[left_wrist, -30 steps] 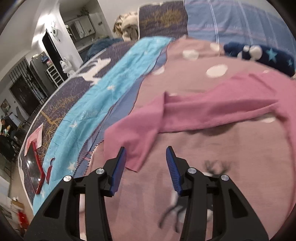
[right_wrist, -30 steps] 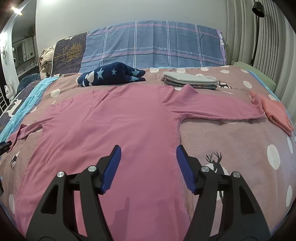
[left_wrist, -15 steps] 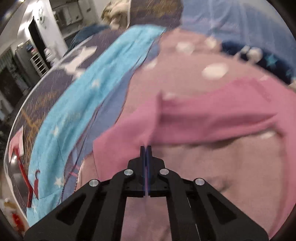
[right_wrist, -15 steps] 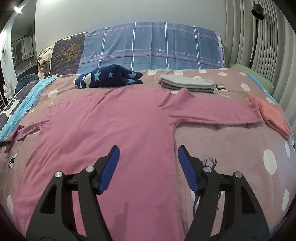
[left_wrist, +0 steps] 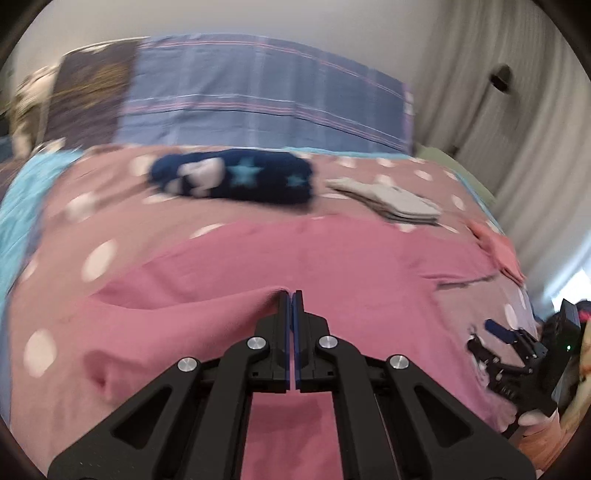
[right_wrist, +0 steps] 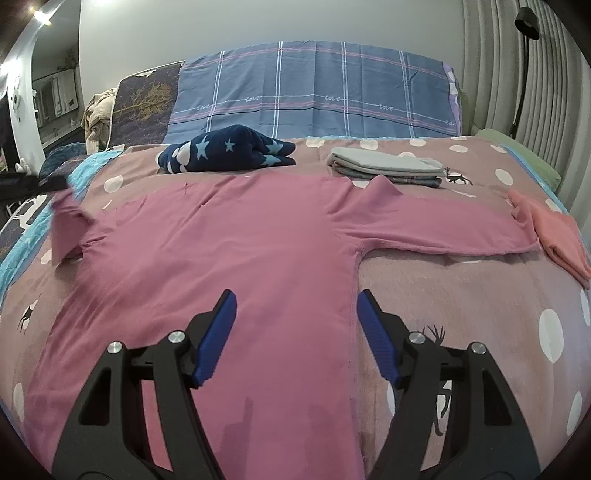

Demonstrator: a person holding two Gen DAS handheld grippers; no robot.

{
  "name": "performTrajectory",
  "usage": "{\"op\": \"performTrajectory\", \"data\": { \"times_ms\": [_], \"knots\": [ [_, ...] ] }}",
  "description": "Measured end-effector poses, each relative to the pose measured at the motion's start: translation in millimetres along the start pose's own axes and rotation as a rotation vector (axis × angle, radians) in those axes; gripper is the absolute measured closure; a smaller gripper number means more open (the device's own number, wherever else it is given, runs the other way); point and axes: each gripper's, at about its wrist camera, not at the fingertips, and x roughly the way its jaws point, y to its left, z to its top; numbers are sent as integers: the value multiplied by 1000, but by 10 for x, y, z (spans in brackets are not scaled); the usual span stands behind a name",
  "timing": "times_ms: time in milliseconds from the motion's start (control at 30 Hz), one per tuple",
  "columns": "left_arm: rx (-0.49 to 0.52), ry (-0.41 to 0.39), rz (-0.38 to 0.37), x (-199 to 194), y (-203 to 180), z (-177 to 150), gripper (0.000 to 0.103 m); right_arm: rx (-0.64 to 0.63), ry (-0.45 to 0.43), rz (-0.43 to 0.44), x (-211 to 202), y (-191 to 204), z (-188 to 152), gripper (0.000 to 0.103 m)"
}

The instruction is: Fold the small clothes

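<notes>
One pink long-sleeved top (right_wrist: 229, 266), spread flat on the bed under both grippers. One navy star bundle (right_wrist: 229, 149), one grey folded stack (right_wrist: 384, 166) and one salmon garment (right_wrist: 561, 236) lie beyond. Left gripper (left_wrist: 290, 295): clenched on the top's sleeve (left_wrist: 192, 306), now lifted over the body; a second ago its jaws stood apart. Right gripper (right_wrist: 295, 328): released, unmoved above the side seam.

Pink polka-dot blanket (right_wrist: 480, 295) covers bed; blue plaid pillow (right_wrist: 314, 92) along headboard end; dark tree-print pillow (right_wrist: 144, 103) left of it; black floor lamp (right_wrist: 526, 22) by pleated curtain (right_wrist: 491, 66) at right
</notes>
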Motion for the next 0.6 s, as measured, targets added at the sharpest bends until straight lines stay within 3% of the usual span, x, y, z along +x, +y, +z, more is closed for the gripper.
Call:
{"op": "performTrajectory", "data": {
  "times_ms": [167,300,367,433,533,567,600],
  "knots": [
    [57,36,-78,302,-342,85,102,-51,19,176,97,48,124,33],
    [80,67,-99,457,-457,82,102,-202,-12,250,244,368,328,32],
    [82,80,-104,507,-470,80,102,-290,-20,311,341,603,426,26],
    [81,90,-111,531,-496,79,102,-354,-16,336,433,788,473,22],
    [87,84,-127,536,-536,112,102,-414,13,296,669,1059,545,23],
    [90,80,-130,528,-541,120,102,-404,18,294,723,1079,591,44],
    [92,68,-120,512,-532,136,100,-371,54,324,778,1036,655,92]
  ]
}}
